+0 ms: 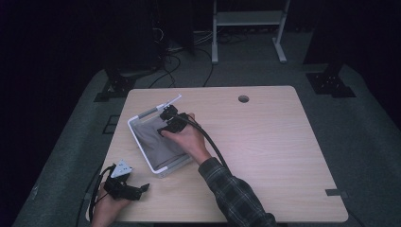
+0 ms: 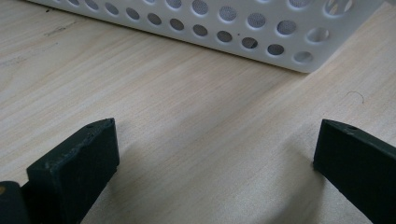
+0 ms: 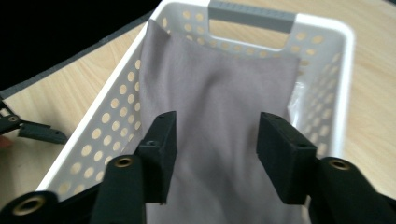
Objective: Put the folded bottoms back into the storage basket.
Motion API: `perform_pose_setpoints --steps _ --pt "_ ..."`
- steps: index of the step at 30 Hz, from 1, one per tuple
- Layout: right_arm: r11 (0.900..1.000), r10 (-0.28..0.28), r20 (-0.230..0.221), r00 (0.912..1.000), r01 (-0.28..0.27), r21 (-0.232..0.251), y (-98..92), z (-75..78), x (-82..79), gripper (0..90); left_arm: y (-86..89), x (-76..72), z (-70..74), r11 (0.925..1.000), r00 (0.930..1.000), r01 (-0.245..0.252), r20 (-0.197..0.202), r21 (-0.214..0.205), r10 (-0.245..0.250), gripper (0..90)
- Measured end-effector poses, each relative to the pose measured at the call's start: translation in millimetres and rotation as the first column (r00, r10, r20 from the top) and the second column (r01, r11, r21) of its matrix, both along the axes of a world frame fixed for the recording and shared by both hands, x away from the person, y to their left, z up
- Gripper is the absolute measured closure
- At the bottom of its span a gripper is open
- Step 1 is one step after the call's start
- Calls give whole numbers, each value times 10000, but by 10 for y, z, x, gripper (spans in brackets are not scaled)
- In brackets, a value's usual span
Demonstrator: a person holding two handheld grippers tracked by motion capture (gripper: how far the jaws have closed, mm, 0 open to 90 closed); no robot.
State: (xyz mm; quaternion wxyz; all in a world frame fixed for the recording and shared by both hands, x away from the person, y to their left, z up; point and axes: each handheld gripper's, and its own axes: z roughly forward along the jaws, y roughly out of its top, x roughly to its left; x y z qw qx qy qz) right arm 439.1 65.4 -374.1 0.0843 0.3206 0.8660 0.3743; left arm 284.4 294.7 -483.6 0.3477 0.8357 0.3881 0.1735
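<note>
Grey cloth (image 3: 219,116) lying inside the white basket (image 1: 142,152).
Right gripper (image 3: 217,140) hovers over it, jaws apart, likely to grab; left gripper (image 2: 215,154) waits beside the basket, jaws apart.

**Everything placed around the basket**

The white perforated plastic basket (image 1: 152,164) sits on the pale wooden table (image 1: 265,142), toward the table's left side. Inside the basket lies a grey cloth (image 3: 219,112), spread along its floor and up the end wall with the grey handle (image 3: 252,15). The right gripper (image 1: 169,119) is over the basket's far end, jaws apart above the cloth. The left gripper (image 1: 137,188) rests on the table just before the basket's near left corner, jaws apart toward its wall (image 2: 224,28).
</note>
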Motion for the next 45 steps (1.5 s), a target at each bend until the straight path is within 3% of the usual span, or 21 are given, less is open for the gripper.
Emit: perform_pose_setpoints --steps 6,13,18,22,25,29,32,35,39,41,45 --pt "9998 -170 196 9997 167 135 -301 97 18 516 -1 -1 0 10000 10000 0 -12 -11 0 0" --pt "9994 -333 138 9993 331 127 -612 59 67 580 -3 -10 0 10000 10000 65 -41 -57 -65 0" --pt "9996 -209 -100 9997 211 204 -792 -29 89 679 52 1 35 9978 9999 -84 -93 -653 78 66" --pt "9999 -47 -202 9998 50 164 -882 -79 98 743 66 15 102 9980 9995 -294 132 -567 301 165" --pt "9997 23 -294 9996 -16 229 -937 -106 101 789 83 33 189 9964 9982 -385 430 -760 418 288" --pt "9997 240 -338 9991 -237 76 -998 -160 95 851 95 95 291 9969 9960 -534 689 -570 572 451" --pt "9996 291 -427 9987 -289 50 -1033 -199 83 883 94 184 356 9969 9949 -705 695 -338 727 591" --pt "9991 431 -520 9977 -430 27 -1058 -247 74 890 94 305 408 9935 9923 -1122 502 -190 1131 714" --pt "9986 529 -589 9969 -528 35 -1086 -303 62 893 117 482 462 9887 9870 -1501 572 -16 1499 857" --pt "9982 592 -610 9964 -590 51 -1093 -325 58 894 139 585 489 9857 9842 -1686 543 -13 1684 899" --pt "9976 686 -657 9955 -685 45 -1103 -357 46 894 200 777 497 9784 9770 -2065 567 72 2057 900"
